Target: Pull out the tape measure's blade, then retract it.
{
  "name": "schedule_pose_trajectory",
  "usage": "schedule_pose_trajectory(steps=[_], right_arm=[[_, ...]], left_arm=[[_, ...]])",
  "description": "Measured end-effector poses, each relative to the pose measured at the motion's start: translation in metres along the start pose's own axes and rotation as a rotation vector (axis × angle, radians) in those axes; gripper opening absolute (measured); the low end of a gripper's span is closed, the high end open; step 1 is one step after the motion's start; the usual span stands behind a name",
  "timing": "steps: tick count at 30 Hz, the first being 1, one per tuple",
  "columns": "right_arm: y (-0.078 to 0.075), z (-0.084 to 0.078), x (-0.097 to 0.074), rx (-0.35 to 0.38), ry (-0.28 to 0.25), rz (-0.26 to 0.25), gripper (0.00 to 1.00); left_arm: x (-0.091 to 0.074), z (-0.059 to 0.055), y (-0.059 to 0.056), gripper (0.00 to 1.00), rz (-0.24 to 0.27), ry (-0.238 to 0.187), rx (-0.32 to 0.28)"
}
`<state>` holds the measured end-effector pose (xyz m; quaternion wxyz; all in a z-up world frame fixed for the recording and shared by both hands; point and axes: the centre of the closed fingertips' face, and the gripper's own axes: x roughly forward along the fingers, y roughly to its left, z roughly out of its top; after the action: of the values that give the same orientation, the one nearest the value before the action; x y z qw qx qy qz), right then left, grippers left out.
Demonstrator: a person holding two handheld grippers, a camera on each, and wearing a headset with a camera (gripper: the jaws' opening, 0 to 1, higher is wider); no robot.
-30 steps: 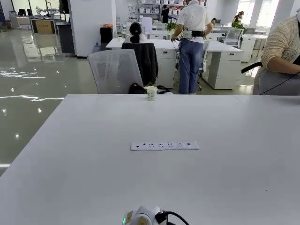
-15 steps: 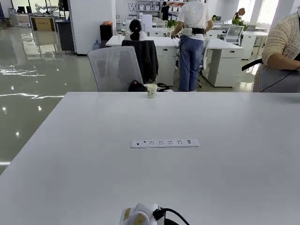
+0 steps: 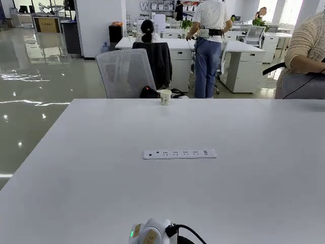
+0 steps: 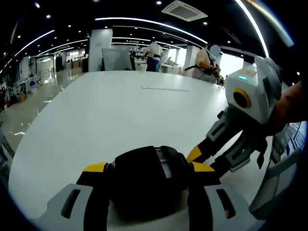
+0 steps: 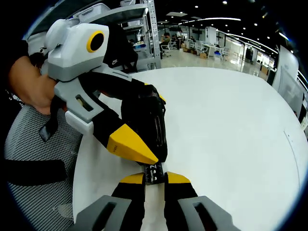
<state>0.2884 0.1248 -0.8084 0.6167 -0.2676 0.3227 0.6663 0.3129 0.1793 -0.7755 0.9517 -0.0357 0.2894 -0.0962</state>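
While the left gripper (image 4: 149, 167) clamps the tape measure (image 4: 147, 185), draw the blade (image 5: 155, 170), pinched by the right gripper's (image 5: 155, 179) fingers (image 5: 131, 180), straight out.

White worktable and what it carries

The white table (image 3: 101, 178) has a smooth, plain top. A white power strip (image 3: 179, 153) lies flat near its middle, long side running across. A small paper cup (image 3: 165, 97) stands upright at the far edge, well apart from the strip. A black tape measure (image 4: 147, 175) is at the near edge; I cannot tell whether it rests on the top.
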Motion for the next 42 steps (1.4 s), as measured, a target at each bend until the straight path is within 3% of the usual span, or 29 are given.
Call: schedule_pose_trajectory(steps=[32,42], right_arm=[[0.0014,0.0071,0.0064,0.008,-0.015,0.002,0.12],[0.0009,0.0078,0.0071,0.019,-0.008,-0.022,0.13]], left_arm=[[0.0006,-0.0005,-0.0001,0.62,0.000,-0.004,0.000],[0.0004,0.0005,-0.0002,0.64,0.007,-0.031,0.004]])
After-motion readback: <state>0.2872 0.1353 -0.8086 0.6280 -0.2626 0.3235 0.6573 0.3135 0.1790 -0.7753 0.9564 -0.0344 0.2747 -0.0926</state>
